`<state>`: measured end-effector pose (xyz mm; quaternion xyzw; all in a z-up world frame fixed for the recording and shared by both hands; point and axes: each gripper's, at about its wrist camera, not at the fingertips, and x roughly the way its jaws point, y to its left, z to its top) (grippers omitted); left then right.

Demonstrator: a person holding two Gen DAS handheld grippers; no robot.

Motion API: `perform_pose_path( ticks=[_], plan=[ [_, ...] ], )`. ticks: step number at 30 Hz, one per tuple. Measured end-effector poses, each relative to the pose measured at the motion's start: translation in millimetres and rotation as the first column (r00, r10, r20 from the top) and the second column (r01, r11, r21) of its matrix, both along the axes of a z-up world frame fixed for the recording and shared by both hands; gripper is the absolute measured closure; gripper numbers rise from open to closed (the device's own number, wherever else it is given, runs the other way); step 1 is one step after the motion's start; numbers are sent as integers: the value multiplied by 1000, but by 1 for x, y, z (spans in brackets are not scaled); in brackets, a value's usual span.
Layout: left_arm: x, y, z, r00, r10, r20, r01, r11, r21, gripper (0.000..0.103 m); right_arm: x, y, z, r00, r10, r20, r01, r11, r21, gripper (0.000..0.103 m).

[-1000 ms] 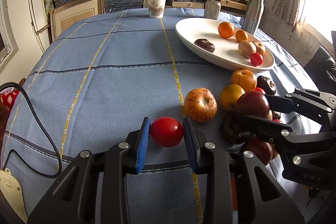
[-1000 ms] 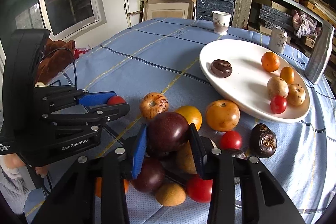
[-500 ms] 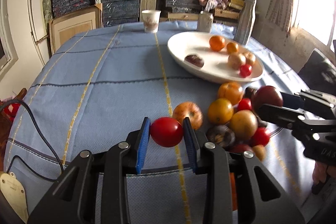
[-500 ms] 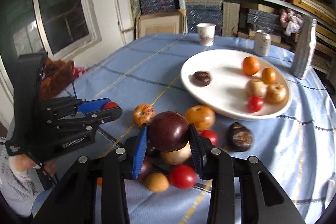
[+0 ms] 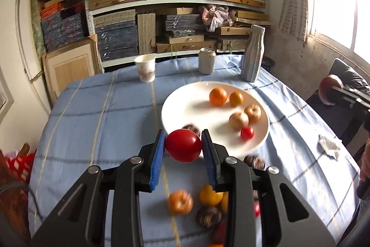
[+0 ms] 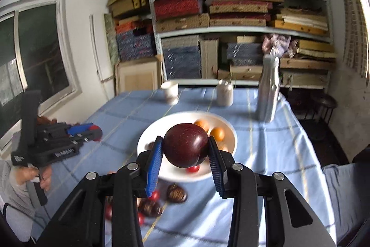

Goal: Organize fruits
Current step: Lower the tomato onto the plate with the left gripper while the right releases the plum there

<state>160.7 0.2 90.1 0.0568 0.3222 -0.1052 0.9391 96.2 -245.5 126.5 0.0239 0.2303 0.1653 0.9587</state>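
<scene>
Glossy red tomato (image 5: 183, 145), soft and bruisable, sits clamped at its widest girth in the left gripper (image 5: 183, 154) above the white plate (image 5: 175, 108); the right gripper (image 6: 185, 154) clamps a firm dark plum (image 6: 186, 147).

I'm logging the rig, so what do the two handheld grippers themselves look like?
Both match. The left gripper and right gripper have matte black angular linkage frames with silver pivot screws and ridged blue finger pads. From the side, the left gripper's black body carries small white lettering, too blurred to read, and has a pistol-style handle.
</scene>
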Motion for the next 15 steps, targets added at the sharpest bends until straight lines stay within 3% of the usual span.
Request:
perform_pose_path(
  ticks=[6,15],
  plan=[
    [65,-23,-20,998,-6,-55,6,1000,-2,72,41,14,0,999,27,-18,-27,1000,4,64],
    [142,-21,-82,987,20,-162,-21,1000,-8,72,113,72,-75,974,95,-206,-105,994,-36,64]
  ],
)
